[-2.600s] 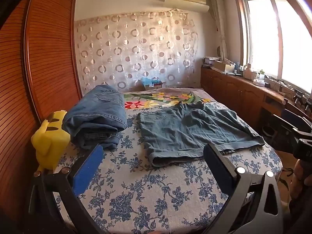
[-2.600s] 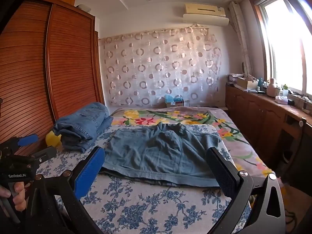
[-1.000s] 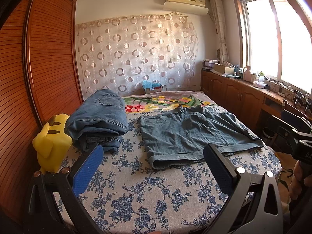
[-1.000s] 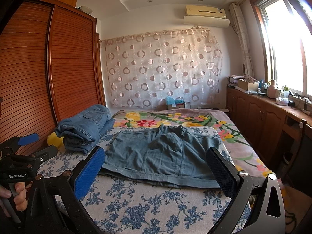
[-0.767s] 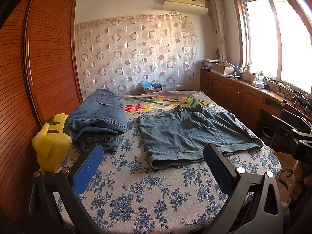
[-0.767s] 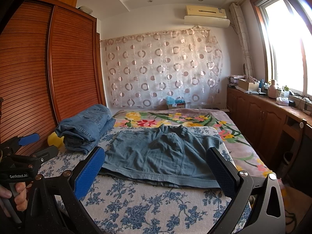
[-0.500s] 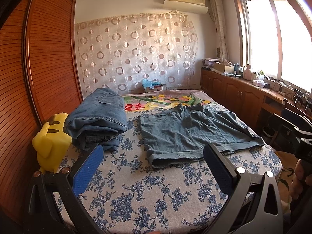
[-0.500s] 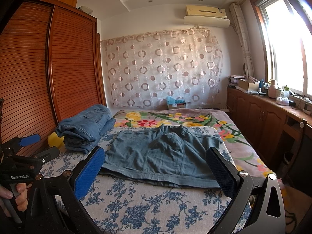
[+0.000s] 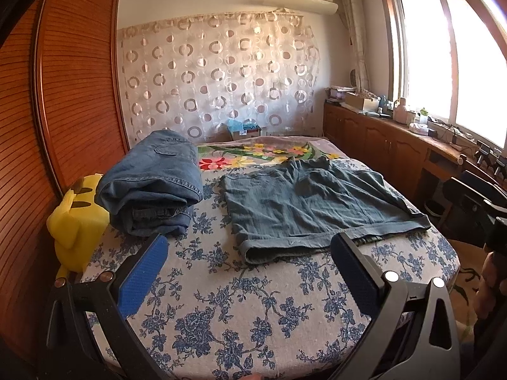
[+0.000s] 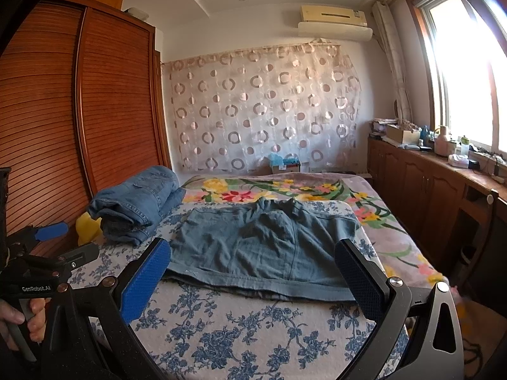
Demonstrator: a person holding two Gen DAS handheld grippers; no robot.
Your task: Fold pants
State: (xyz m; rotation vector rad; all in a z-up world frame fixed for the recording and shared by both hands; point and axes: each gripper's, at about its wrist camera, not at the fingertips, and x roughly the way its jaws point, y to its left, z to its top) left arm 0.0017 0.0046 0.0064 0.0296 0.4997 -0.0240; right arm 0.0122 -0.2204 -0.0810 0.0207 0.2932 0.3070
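Observation:
A pair of grey-blue pants (image 9: pixel 310 205) lies folded flat on the floral bedspread (image 9: pixel 221 310), hem edge toward me; it also shows in the right wrist view (image 10: pixel 266 247). My left gripper (image 9: pixel 245 266) is open and empty, held above the bed's near end, short of the pants' hem. My right gripper (image 10: pixel 253 269) is open and empty, hovering in front of the pants' near edge. The left gripper also shows at the left of the right wrist view (image 10: pixel 50 240).
A stack of folded blue jeans (image 9: pixel 152 186) sits at the bed's left, next to a yellow plush toy (image 9: pixel 76 218). A wooden wardrobe (image 9: pixel 63 110) lines the left wall. Wooden cabinets (image 9: pixel 380 145) with clutter run under the window on the right.
Both grippers have stayed open and almost still; the views shifted only slightly. The pants have not moved.

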